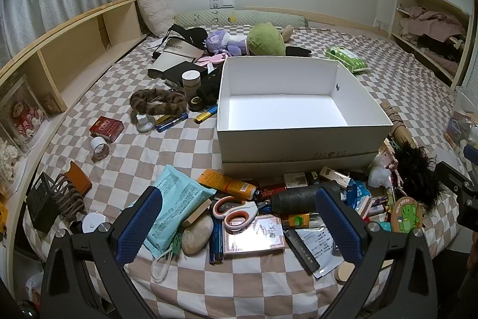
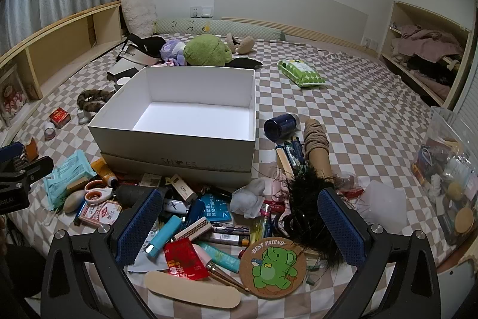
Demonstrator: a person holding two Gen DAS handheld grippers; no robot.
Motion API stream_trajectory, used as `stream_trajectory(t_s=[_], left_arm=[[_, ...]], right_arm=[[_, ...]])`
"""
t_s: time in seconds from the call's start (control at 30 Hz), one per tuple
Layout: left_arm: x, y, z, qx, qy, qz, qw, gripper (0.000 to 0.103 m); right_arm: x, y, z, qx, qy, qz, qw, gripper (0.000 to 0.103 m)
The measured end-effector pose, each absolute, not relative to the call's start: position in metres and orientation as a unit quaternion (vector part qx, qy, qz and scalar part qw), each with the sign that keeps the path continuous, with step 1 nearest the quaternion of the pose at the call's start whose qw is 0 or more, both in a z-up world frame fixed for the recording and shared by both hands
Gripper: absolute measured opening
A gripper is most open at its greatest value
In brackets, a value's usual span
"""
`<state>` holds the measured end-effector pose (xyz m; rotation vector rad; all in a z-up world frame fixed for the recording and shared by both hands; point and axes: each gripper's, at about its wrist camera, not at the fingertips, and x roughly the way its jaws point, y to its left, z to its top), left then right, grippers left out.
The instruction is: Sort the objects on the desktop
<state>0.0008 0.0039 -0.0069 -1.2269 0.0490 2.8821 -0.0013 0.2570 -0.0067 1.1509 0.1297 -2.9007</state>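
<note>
1. White box (image 1: pixel 301 112) is sitting on the checkered bed (image 1: pixel 125 169), at 12 o'clock from both tools, inside showing bare – sorting is looking not yet started.
2. Clutter pile is lying at 6 o'clock of the box, along its near wall: scissors (image 1: pixel 236 213), playing cards (image 1: pixel 254 235), stone (image 1: pixel 197 233), orange tube (image 1: pixel 227 184), teal wipes pack (image 1: pixel 176 205), all still waiting to go in.
3. Left tool (image 1: pixel 239 223) is hanging released, jaws spread wide over the scissors and cards, gripping nothing.
4. Right tool (image 2: pixel 239 226) is likewise hanging released, jaws wide over lighters, the elephant coaster (image 2: pixel 273 265) and a black feathery thing (image 2: pixel 310 199), gripping nothing.
5. Farther out: red pack (image 1: pixel 107 127) and tape roll (image 1: pixel 100 148) are lying at 9 o'clock of the box, fur band (image 1: pixel 158 105) at 10, green plush (image 1: pixel 266 39) at 12.
6. Only the right view is showing the navy can (image 2: pixel 280 124), rope spool (image 2: pixel 316 145) and clear bag (image 2: pixel 451 178) at 3 o'clock of the box; only the left view is showing the cable bundle (image 1: pixel 70 199) and black block (image 1: pixel 41 205) at 8 o'clock.
7. Judgement: nearly everything is left to do.
</note>
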Motion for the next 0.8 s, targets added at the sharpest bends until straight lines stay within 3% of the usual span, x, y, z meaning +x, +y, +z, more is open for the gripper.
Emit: stream_trajectory(t_s=[0.8], left_arm=[[0.014,-0.015,0.009,-0.341,-0.029,0.94,0.001,0.103]], right_arm=[[0.006,0.266,0.0,0.347,0.034,-0.937,0.003,0.103]])
